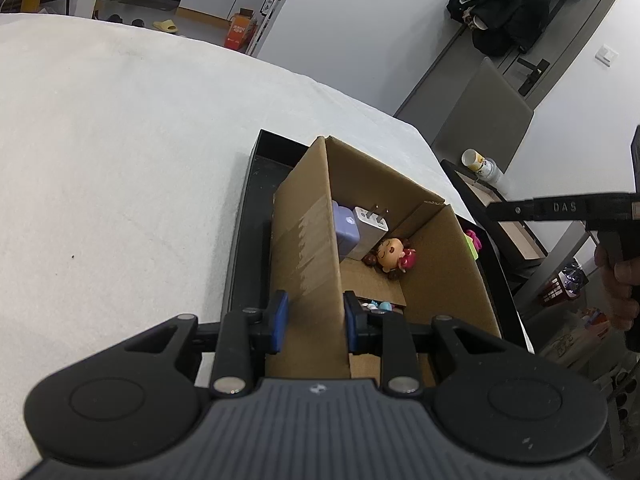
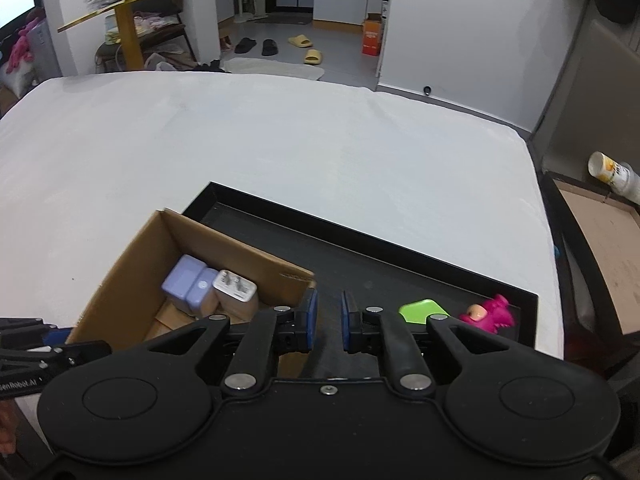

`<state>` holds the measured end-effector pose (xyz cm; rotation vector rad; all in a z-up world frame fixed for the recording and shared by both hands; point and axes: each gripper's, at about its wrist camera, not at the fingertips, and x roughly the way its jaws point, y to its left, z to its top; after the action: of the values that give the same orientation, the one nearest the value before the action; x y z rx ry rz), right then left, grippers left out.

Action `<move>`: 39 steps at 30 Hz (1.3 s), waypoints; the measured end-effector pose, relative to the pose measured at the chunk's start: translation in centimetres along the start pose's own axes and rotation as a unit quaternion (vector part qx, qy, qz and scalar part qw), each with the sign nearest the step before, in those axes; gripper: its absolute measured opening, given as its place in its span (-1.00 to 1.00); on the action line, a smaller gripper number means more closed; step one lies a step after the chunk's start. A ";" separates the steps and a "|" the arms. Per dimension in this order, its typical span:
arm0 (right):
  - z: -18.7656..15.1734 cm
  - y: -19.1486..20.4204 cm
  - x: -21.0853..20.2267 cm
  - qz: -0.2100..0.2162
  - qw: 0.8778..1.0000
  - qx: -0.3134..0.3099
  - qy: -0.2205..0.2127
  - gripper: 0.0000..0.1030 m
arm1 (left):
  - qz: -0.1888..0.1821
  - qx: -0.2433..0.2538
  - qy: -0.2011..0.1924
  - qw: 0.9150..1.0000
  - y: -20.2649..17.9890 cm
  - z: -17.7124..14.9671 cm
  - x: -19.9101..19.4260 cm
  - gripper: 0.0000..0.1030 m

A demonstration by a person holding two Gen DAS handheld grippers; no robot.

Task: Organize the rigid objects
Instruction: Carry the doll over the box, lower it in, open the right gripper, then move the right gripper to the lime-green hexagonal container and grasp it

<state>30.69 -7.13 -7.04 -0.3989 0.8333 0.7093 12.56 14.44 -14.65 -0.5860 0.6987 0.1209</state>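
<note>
the cardboard box [image 1: 372,216] sits inside the black tray [image 2: 360,240] on the white surface [image 1: 120,140]. the left gripper [image 1: 316,322] has its fingers pinching the box's near wall. inside the box lie a lilac block [image 1: 345,227], a white charger [image 1: 372,225] and a small doll [image 1: 394,256]. the right gripper [image 2: 329,322], beside the box over the tray floor, has its fingers slightly apart, holding nothing. right of the box in the tray lie a green piece [image 2: 422,310] and a pink toy [image 2: 490,314].

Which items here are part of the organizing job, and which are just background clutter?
Job: cardboard box held by left gripper; white charger, purple case, doll inside; green piece, pink toy on black tray; right gripper.
Clutter: slippers, can.
</note>
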 end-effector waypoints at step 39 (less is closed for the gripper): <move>-2.0 -7.5 5.1 -0.019 0.986 0.159 0.056 0.49 | -0.001 -0.005 0.001 1.000 0.0 0.0 0.0 -0.50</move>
<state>37.33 -11.45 -11.91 -0.1681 1.0247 0.5096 12.56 14.39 -14.69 -0.5972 0.7004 0.1215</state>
